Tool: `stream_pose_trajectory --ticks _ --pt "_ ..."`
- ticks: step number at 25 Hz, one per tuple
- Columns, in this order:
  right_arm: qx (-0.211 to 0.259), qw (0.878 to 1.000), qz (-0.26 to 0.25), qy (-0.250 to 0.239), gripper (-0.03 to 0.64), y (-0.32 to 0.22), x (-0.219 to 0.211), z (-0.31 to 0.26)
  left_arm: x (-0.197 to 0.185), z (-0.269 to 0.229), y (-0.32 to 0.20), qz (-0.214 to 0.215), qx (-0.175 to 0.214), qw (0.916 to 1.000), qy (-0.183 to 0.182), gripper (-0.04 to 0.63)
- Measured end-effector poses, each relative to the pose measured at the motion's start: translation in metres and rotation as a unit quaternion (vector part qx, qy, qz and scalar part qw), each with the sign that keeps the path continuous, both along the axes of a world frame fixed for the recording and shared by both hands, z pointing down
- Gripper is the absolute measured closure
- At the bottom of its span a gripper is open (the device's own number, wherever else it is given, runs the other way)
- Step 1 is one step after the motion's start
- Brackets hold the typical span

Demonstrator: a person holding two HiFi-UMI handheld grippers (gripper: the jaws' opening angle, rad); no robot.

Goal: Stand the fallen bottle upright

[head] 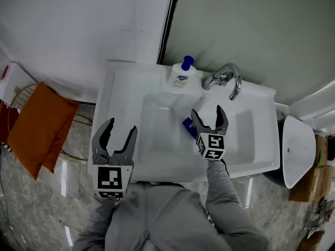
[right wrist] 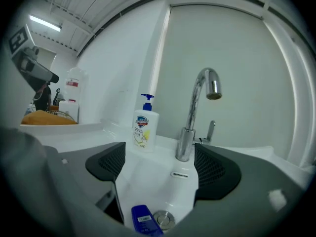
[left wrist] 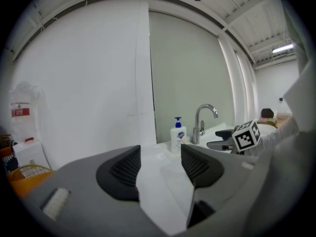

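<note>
– the left gripper, how does it stand?
– jaws wide apart, nothing between them. it hangs over the left front rim of the white sink. its own view shows only bare white sink surface in the gap.
– and to the right of that?
– a white soap dispenser with a blue pump stands upright on the back ledge, just left of the chrome faucet.
– where's the fallen bottle?
– the blue bottle lies on its side down in the basin. in the right gripper view it shows low in the frame, right beside the round drain plug.
– does the right gripper have it?
– no. that one is spread wide too, and empty. it's held over the basin with the bottle just beside its left jaw in the head view, partly hidden by it. from its own camera the bottle sits below and short of the pads, not between them, and the dispenser and faucet stand behind the gap.
– anything off the sink?
– an orange cloth far left, well apart from all of it.
</note>
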State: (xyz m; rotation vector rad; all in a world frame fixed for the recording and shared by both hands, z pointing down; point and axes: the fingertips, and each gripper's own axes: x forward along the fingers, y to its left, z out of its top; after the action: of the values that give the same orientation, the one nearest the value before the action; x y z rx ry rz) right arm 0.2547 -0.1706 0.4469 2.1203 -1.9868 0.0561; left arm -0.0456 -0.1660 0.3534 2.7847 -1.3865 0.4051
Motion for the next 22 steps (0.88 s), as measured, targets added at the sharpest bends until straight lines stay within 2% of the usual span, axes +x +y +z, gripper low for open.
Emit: stream_pose_trajectory --ticks 5,12,19,22 --pt "-0.043 0.999 0.011 0.009 0.202 0.037 0.016 0.019 0.022 0.003 0.010 0.025 -0.004 0.9996 0.012 0.291" --pt "-0.139 0.989 -0.038 0.031 0.202 0.067 0.018 0.063 0.041 0.006 0.018 0.040 -0.008 0.9990 0.019 0.291" --pt "-0.260 0.959 -0.102 0.053 0.203 0.074 0.011 0.122 0.036 0.009 0.020 0.024 -0.010 0.9995 0.016 0.291" --pt "-0.309 0.940 -0.126 0.066 0.204 0.070 0.007 0.146 0.030 0.010 0.020 0.011 -0.011 0.9998 0.012 0.291"
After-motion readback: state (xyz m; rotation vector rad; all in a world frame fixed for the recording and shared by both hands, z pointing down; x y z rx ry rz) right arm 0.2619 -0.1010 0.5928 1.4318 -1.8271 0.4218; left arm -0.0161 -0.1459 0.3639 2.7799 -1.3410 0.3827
